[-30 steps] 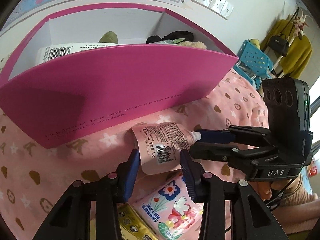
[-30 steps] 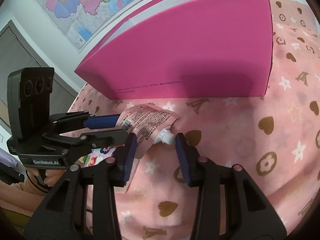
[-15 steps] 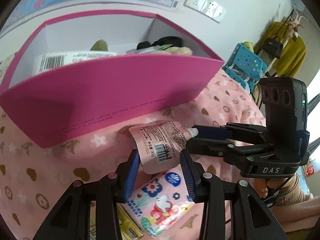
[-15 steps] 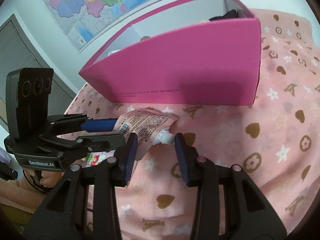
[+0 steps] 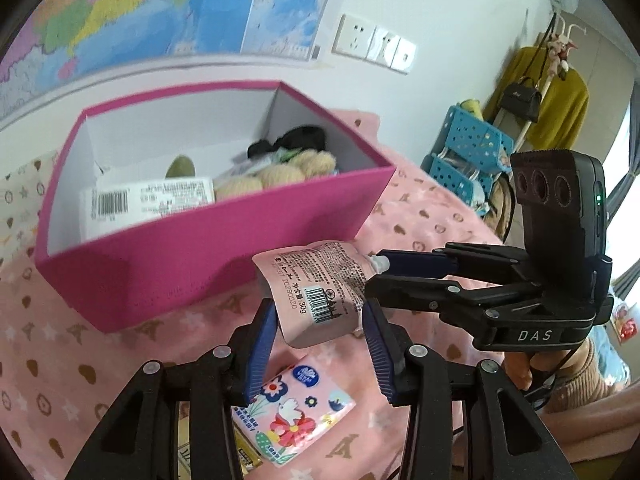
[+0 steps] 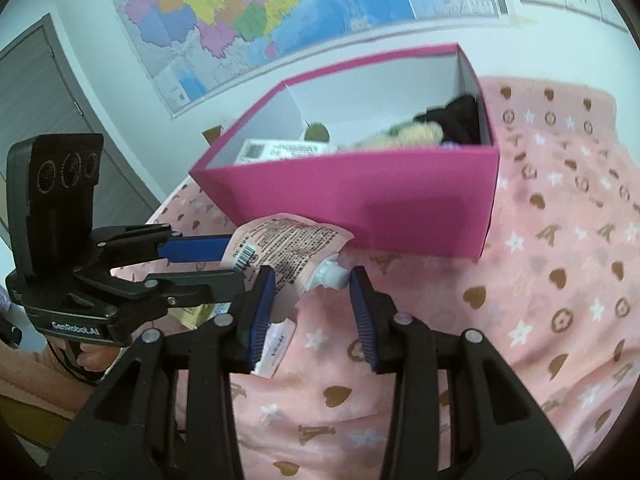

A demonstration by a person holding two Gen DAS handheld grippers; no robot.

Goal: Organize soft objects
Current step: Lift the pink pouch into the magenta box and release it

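A: Where is the pink spouted pouch (image 5: 320, 288)?

B: In the air above the pink patterned cloth (image 6: 560, 280), in front of the magenta box (image 5: 192, 256), between both tools.

A: The jaws?

B: The left gripper (image 5: 320, 332) clamps the pouch's bottom end; the right gripper (image 6: 312, 300) is closed on its white spout end.

A: Anything below?

B: A flowered tissue pack (image 5: 296, 412) lies on the cloth.
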